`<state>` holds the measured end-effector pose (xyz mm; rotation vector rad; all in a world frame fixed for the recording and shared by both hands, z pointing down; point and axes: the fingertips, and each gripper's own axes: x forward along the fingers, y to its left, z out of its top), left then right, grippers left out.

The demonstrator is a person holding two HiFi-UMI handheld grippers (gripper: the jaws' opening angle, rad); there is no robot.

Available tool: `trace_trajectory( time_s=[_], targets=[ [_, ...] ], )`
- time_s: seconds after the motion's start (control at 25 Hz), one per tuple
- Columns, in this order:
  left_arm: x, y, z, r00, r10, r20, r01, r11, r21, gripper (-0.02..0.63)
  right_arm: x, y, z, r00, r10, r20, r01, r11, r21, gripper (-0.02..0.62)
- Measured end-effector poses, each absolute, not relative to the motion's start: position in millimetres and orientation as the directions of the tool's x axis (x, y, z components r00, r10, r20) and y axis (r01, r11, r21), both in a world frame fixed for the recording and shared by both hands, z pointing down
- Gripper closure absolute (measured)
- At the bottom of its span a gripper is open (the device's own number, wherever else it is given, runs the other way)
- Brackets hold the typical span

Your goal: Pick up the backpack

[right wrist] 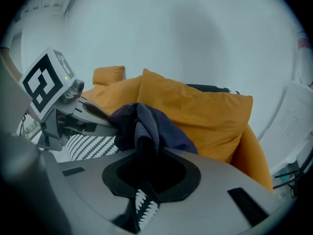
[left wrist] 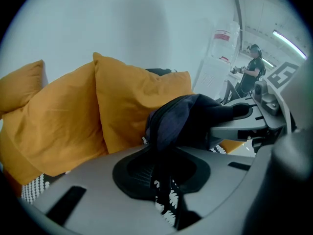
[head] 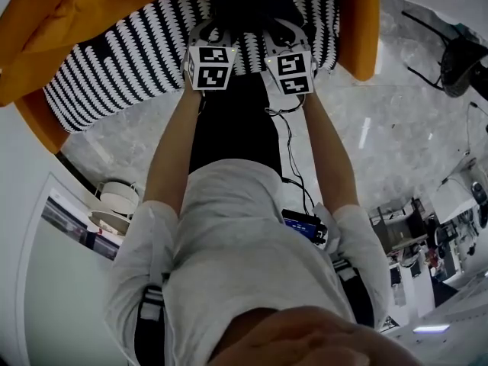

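Note:
The backpack [head: 252,6] is dark navy and bunched at the top of the head view, over a sofa seat [head: 122,59] with a black-and-white zigzag pattern. My left gripper [head: 213,33] and right gripper [head: 284,33] are side by side on it. In the left gripper view, a fold of the backpack fabric [left wrist: 181,121] runs down into my left gripper [left wrist: 164,163], which is shut on it. The right gripper view shows the backpack fabric [right wrist: 144,124] pinched the same way in my right gripper [right wrist: 144,180]. Most of the bag's body is hidden.
Orange cushions [left wrist: 127,102] lean against the sofa back behind the bag, and an orange sofa arm [head: 358,21] is at the right. A black chair [head: 457,59] stands on the marble floor at the right. A person [left wrist: 253,72] stands far off by a white appliance [left wrist: 220,58].

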<state>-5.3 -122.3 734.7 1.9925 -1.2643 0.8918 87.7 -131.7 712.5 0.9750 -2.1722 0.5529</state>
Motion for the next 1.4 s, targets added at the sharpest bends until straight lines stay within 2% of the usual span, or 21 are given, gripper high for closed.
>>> trace_trajectory(
  time_s=[0.24,0.72,1.16,1.4],
  targets=[
    [-14.4,-92.9,723.6,0.378,-0.509,0.773,-0.905,-0.380,0.193,0.548,81.1,-102.6,696.8,-0.468,-0.499,0.730,-0.787,0.610,-0.087,0.512],
    [-9.4,-58.3,692.9,0.413,-0.490,0.768,-0.884,-0.420,0.207,0.552,94.2,-54.7,661.2,-0.415,-0.549,0.725,-0.847,0.525,-0.087,0.525],
    [1.9,-38.0,639.0,0.471,-0.532,0.704,-0.852,-0.481,0.207,0.558,117.5,-42.8,619.1,-0.330,-0.698,0.636,-0.917,0.396,-0.041,0.531],
    [-10.9,-28.3,622.8,0.464,-0.557,0.689,-0.861,-0.466,0.203,0.560,108.3,-24.4,603.0,-0.316,-0.714,0.625,-0.928,0.369,-0.049,0.533]
  ],
)
